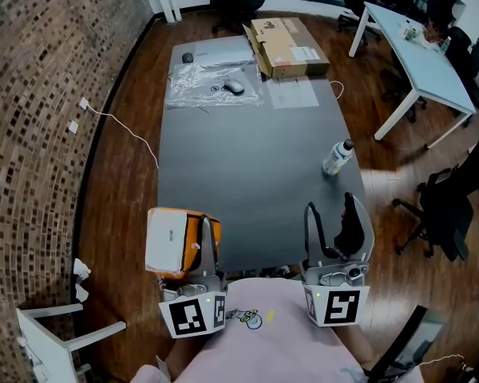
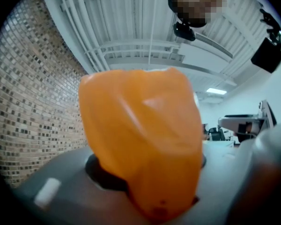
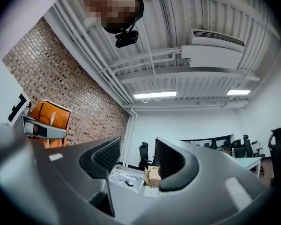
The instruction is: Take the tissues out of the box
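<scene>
An orange and white tissue box (image 1: 174,241) is held up close to my body at the near left end of the table. My left gripper (image 1: 205,255) is shut on it, jaws pointing upward. In the left gripper view the orange box (image 2: 140,139) fills the middle and hides the jaws of the left gripper (image 2: 147,193). No loose tissue shows. My right gripper (image 1: 329,216) also points upward at the near right, open with nothing between its fingers. The right gripper view shows the right gripper (image 3: 138,157) with an empty gap, and the orange box (image 3: 49,116) far left.
A dark grey table (image 1: 255,158) stretches ahead with a water bottle (image 1: 337,157) at its right edge, a cardboard box (image 1: 286,46) and a plastic sheet (image 1: 214,82) at the far end. A white table (image 1: 423,62) and office chairs stand right; a brick wall runs left.
</scene>
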`<act>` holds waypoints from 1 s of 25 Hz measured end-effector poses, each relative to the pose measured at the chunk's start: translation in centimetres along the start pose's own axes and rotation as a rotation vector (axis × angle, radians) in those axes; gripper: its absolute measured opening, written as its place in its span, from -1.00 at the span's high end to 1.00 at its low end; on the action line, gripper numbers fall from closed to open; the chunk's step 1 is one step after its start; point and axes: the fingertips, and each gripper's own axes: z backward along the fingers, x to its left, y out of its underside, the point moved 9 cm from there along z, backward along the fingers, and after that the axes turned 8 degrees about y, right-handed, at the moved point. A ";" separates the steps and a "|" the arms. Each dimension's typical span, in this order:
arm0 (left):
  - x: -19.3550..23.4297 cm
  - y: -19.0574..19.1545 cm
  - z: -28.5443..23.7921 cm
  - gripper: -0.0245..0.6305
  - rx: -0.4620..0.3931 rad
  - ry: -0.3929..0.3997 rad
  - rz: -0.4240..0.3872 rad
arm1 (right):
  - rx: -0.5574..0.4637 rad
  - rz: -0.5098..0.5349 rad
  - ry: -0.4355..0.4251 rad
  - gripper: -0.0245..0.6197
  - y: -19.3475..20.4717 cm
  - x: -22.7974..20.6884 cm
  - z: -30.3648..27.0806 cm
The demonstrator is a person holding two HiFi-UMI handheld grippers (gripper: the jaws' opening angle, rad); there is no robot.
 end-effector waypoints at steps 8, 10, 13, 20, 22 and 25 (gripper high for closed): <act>-0.1 0.9 -1.1 0.13 0.005 0.043 -0.001 | 0.013 -0.035 0.044 0.16 1.5 0.2 -0.5; -0.6 0.5 -0.8 0.12 0.007 0.022 -0.010 | 0.013 -0.057 0.029 0.16 1.5 0.1 -0.7; -1.1 0.2 -0.4 0.13 0.023 0.025 -0.004 | 0.046 -0.045 0.015 0.16 1.1 0.0 -0.1; -1.7 0.0 -0.7 0.13 0.024 0.073 0.008 | 0.089 -0.017 0.023 0.16 0.9 -0.3 0.7; -1.8 0.0 -0.8 0.12 0.023 0.079 0.007 | 0.082 -0.019 0.014 0.19 0.9 -0.4 0.9; -1.8 0.0 -0.6 0.12 0.023 0.079 0.007 | 0.056 -0.040 -0.004 0.43 0.8 -0.5 1.3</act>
